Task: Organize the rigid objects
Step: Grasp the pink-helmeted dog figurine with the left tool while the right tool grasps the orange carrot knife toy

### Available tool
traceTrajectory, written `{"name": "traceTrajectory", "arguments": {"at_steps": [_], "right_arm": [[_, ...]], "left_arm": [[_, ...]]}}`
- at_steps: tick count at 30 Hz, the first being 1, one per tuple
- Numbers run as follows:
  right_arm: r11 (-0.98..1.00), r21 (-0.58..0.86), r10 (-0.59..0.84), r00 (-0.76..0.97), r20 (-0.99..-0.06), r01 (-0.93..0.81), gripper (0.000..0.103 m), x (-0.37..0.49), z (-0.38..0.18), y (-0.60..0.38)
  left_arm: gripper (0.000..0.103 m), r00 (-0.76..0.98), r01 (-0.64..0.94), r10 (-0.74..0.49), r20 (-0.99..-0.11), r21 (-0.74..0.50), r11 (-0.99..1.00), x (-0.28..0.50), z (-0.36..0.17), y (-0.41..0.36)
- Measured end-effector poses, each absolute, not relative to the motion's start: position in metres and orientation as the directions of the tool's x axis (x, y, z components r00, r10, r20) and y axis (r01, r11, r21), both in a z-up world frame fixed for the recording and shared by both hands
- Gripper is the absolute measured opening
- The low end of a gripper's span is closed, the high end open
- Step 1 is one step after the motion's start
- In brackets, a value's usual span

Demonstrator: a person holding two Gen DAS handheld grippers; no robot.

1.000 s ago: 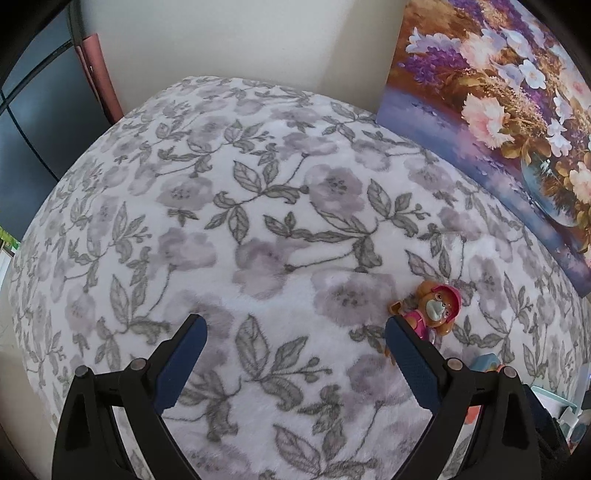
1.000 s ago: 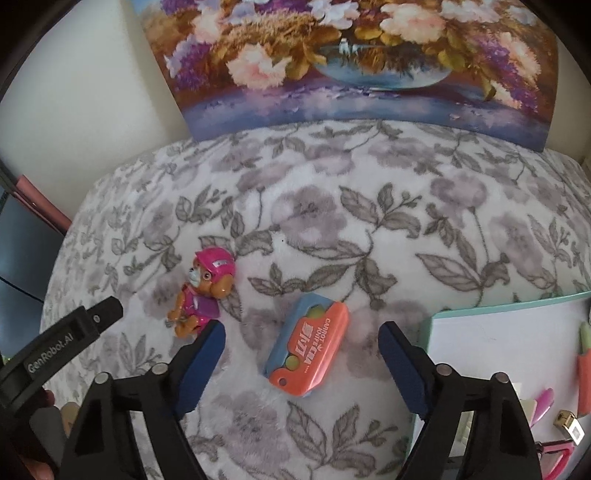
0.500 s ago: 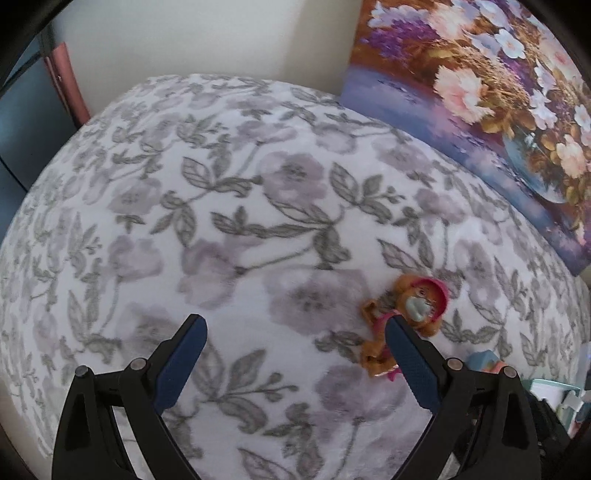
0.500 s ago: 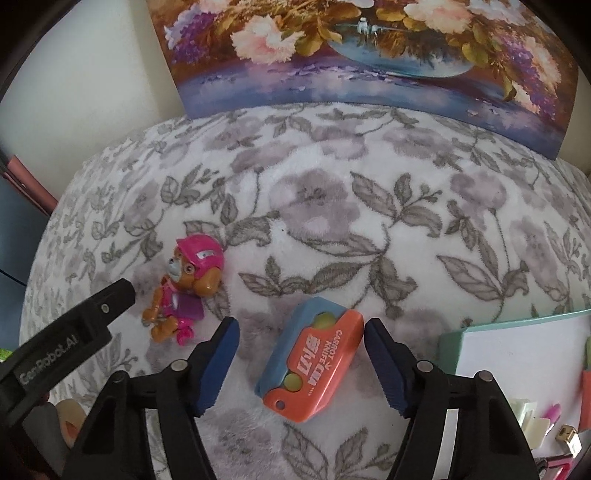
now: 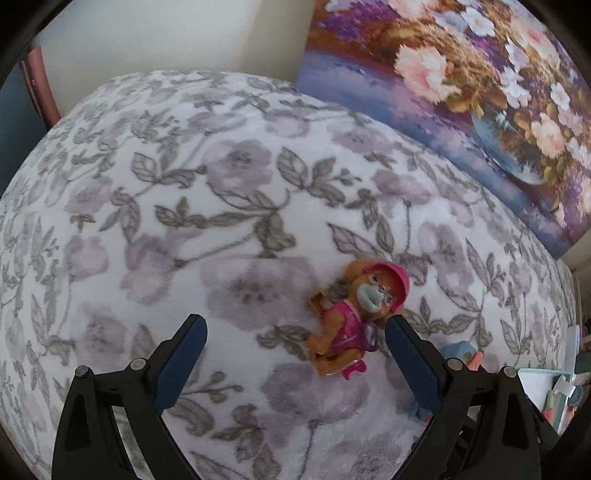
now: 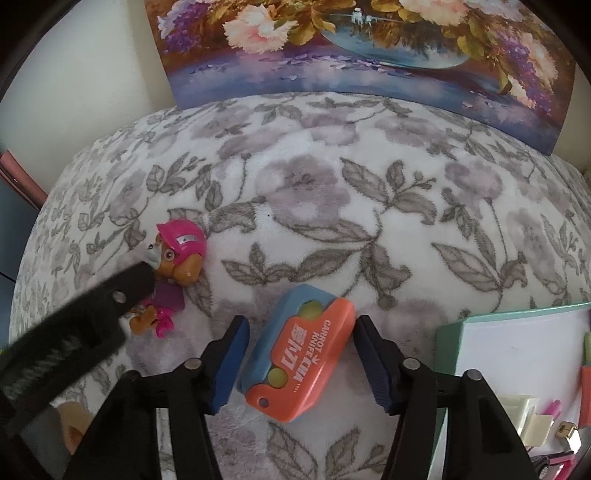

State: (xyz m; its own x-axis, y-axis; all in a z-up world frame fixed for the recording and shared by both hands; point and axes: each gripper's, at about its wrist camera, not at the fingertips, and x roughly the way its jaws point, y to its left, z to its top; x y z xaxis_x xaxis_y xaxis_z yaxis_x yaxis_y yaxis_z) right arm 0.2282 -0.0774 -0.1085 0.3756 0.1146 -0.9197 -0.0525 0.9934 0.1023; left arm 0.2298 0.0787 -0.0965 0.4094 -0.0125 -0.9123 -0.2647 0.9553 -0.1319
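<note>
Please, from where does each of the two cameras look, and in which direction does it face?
Left wrist: on the left gripper, looking down over the floral blanket at the dog figure; its two fingers show.
Right wrist: on the right gripper, facing the carrot knife toy; its fingers and the left gripper's arm show.
Shared: dog figure, blanket, flower painting.

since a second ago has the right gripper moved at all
Yes. The right gripper has come forward over the floral blanket and now straddles the orange carrot knife toy, jaws narrower.

Floral fleece blanket (image 5: pixel 221 221), flower painting (image 6: pixel 369 55) against cream wall (image 5: pixel 166 33)
</note>
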Motion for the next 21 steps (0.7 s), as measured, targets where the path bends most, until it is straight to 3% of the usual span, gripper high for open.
{"name": "traceTrajectory", "arguments": {"at_steps": [10,14,16,21], "right_arm": [[0.993,0.113,0.121,0.372,-0.92,-0.044,0.058,0.224,-0.105,-0.083],[0.994,0.097,0.109,0.372,-0.922,-0.051,0.058,0.224,-0.106,-0.08],[0.994,0.095,0.108,0.372,-0.922,-0.051,0.058,0.223,-0.106,-0.08],[0.994,0.098,0.11,0.371,-0.922,-0.051,0.058,0.223,-0.107,-0.081]], "left_arm": [[0.096,0.442,-0.23,0.064,-0.895,-0.045,0.972,0.23,-0.104,0.067],[0.078,0.44,-0.228,0.042,-0.897,-0.067,0.971,0.231,-0.111,0.068],[0.076,0.448,-0.225,0.041,-0.893,-0.068,0.972,0.231,-0.111,0.069],[0.042,0.478,-0.202,0.007,-0.878,-0.102,0.974,0.229,-0.107,0.066]]}}
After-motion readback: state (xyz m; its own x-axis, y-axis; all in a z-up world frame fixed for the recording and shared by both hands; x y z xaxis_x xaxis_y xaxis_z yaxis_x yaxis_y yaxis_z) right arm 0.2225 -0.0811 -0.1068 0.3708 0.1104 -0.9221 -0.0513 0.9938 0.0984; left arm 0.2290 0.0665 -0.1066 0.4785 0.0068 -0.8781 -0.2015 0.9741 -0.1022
